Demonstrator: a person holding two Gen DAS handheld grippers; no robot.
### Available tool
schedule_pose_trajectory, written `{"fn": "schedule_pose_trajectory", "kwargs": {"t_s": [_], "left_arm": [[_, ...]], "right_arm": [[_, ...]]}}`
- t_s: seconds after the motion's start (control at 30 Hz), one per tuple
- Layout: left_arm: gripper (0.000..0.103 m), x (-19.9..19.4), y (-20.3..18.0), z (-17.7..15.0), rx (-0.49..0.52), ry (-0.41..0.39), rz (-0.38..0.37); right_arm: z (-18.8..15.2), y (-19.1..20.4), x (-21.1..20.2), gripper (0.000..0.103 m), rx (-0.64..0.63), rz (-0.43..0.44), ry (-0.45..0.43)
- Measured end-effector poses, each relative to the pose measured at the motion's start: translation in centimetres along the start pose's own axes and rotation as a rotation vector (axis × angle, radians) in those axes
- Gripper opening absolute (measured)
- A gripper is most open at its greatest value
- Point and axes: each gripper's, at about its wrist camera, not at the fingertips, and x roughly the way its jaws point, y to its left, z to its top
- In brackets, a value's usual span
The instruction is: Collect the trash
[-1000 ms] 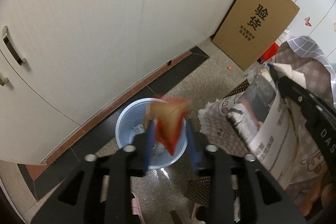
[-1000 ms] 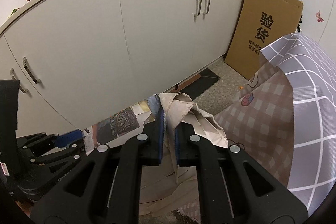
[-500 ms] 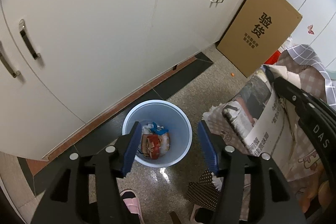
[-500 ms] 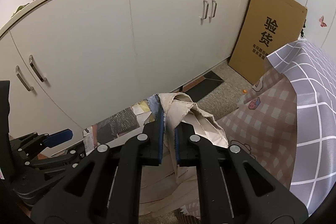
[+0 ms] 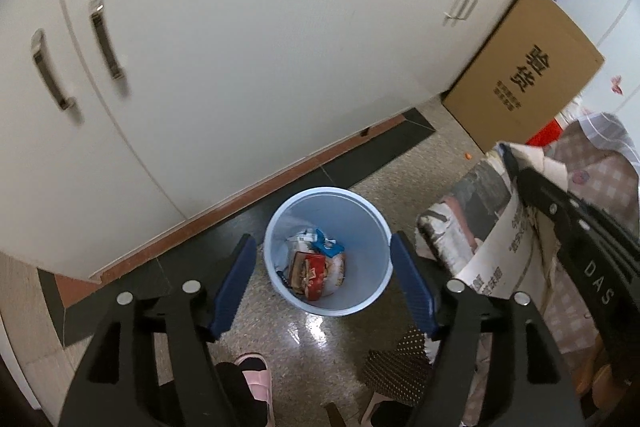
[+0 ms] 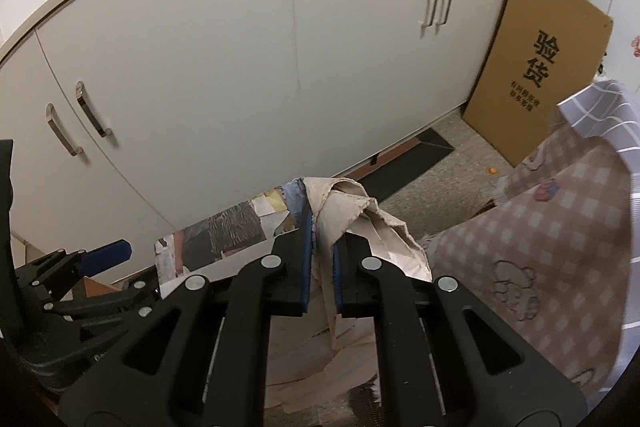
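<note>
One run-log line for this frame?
left claw: open above bin | wrapper: in bin | right claw: shut on newspaper

A home kitchen or utility room: long white handled cabinets (image 6: 280, 39), speckled tile floor (image 5: 280, 327), checked tablecloth (image 6: 560, 227).

Even indoor light; a bright glare patch lay on the floor (image 5: 310, 325). Cabinet handles (image 5: 105, 41) smeared with motion blur, fisheye edges curved and vignetted.

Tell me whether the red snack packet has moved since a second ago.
Yes. The red snack packet has dropped from between the left gripper jaws, then above the blue bin rim, down into the bin among other trash.
</note>
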Motion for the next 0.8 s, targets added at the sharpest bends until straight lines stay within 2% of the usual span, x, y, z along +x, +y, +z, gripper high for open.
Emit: {"fn": "schedule_pose_trajectory", "kwargs": {"t_s": [0.23,0.4,0.43,0.5,0.6,0.8], "left_arm": [[0.069,0.8,2.2,0.3,-0.057,0.017,0.072],[0.069,1.0,3.1,0.2,-0.081,0.01,0.085],[0.069,1.0,3.0,0.2,-0.082,0.012,0.085],[0.069,1.2,3.0,0.3,-0.078,0.016,0.089],[0.069,1.1,3.0,0.3,-0.076,0.012,0.09],[0.069,0.0,2.5,0.2,-0.07,-0.004,0.074]], "right_arm": [[-0.2,1.1,1.9,0.009,0.019,0.039,0.023],[-0.1,1.3,3.0,0.017,0.047,0.065,0.022],[-0.2,1.3,3.2,0.02,0.051,0.069,0.025],[-0.2,1.2,3.6,0.051,0.062,0.093,0.025],[-0.3,1.2,3.2,0.051,0.051,0.066,-0.006],[-0.4,1.0,2.0,0.051,0.049,0.078,-0.006]]}}
